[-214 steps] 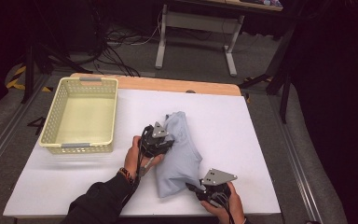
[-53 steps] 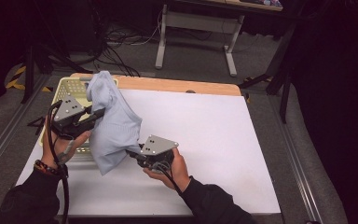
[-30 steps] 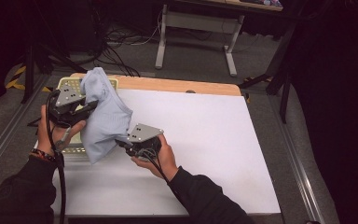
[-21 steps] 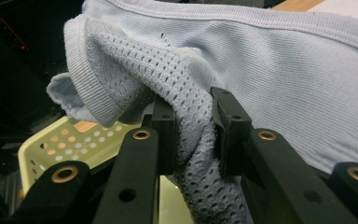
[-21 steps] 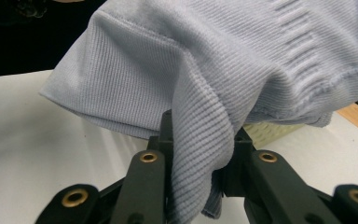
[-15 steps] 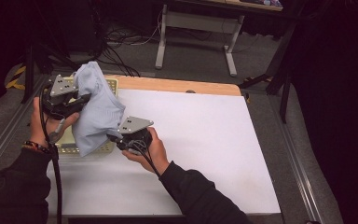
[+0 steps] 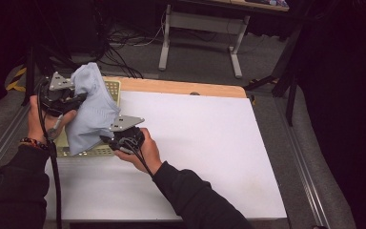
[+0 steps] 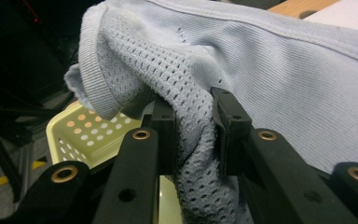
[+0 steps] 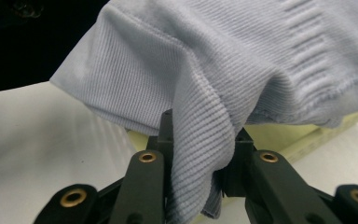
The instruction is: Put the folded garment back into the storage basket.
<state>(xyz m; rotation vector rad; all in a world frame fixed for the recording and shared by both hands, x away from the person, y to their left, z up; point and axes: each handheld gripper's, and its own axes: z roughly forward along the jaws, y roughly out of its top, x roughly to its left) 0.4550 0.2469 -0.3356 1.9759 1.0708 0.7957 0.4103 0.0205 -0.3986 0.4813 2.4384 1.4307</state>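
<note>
Both the left claw (image 7: 78, 99) and right claw (image 7: 106, 139) are pinching a pale blue ribbed, part-mesh garment (image 7: 91, 114), hanging crumpled over the yellow basket (image 7: 93, 151).

At the left of the high view, we see the cloth (image 7: 91, 114) hanging over the basket (image 7: 112, 88), hiding most of it. The frame's lower left edge cuts off the person's left sleeve (image 7: 12, 191). In the left gripper view, the cloth (image 8: 261, 70) runs off the top and right edges, and folds cover both jaw tips.
</note>
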